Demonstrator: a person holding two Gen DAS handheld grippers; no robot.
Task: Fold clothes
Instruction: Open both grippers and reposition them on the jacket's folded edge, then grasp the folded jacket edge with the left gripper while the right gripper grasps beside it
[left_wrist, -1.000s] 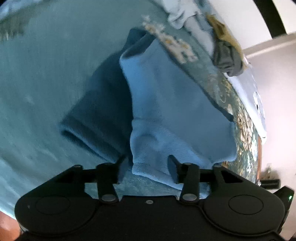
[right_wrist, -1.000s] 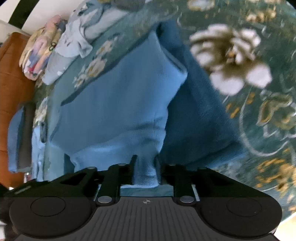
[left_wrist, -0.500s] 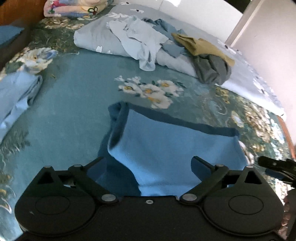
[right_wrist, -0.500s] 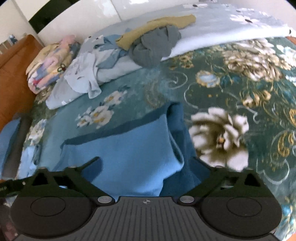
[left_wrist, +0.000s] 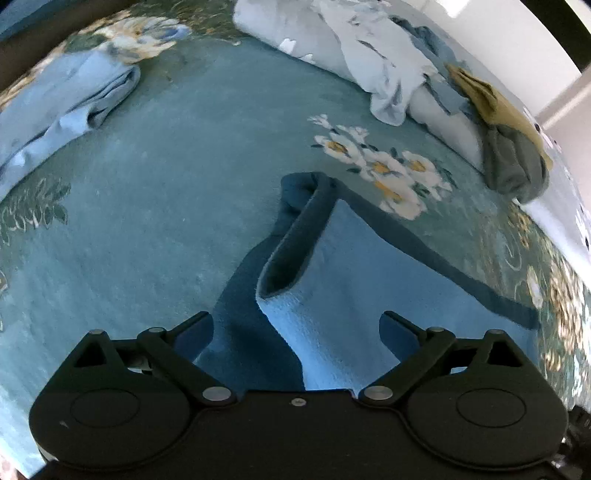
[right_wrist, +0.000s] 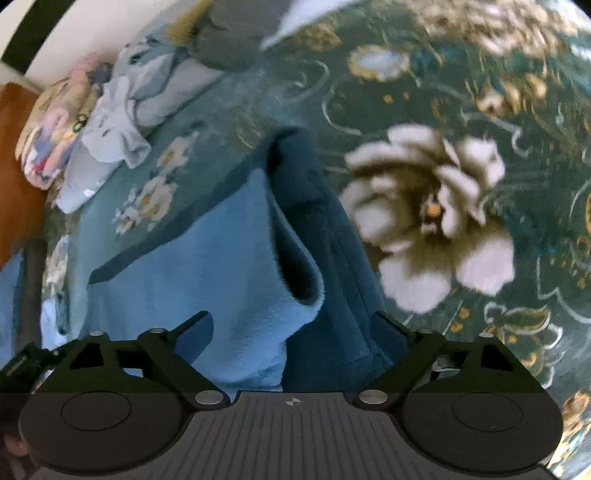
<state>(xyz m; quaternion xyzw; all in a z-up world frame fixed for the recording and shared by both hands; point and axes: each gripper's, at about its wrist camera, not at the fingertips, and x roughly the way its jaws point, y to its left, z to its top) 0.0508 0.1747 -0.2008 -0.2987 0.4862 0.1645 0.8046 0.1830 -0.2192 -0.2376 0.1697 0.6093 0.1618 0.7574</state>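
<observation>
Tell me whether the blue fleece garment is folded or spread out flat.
Folded. The blue fleece garment lies on the bedspread, its lighter inner face doubled over the darker layer, whose edge shows beyond it. Both grippers are open, off it.

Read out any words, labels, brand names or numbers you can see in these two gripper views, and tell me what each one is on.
None can be read.
Right gripper: a small round mark on its body, a symbol and not lettering.
Blue garment: no tag or label shows.
Bedspread: flower patterns only.
Clothes pile: prints only, no lettering.
</observation>
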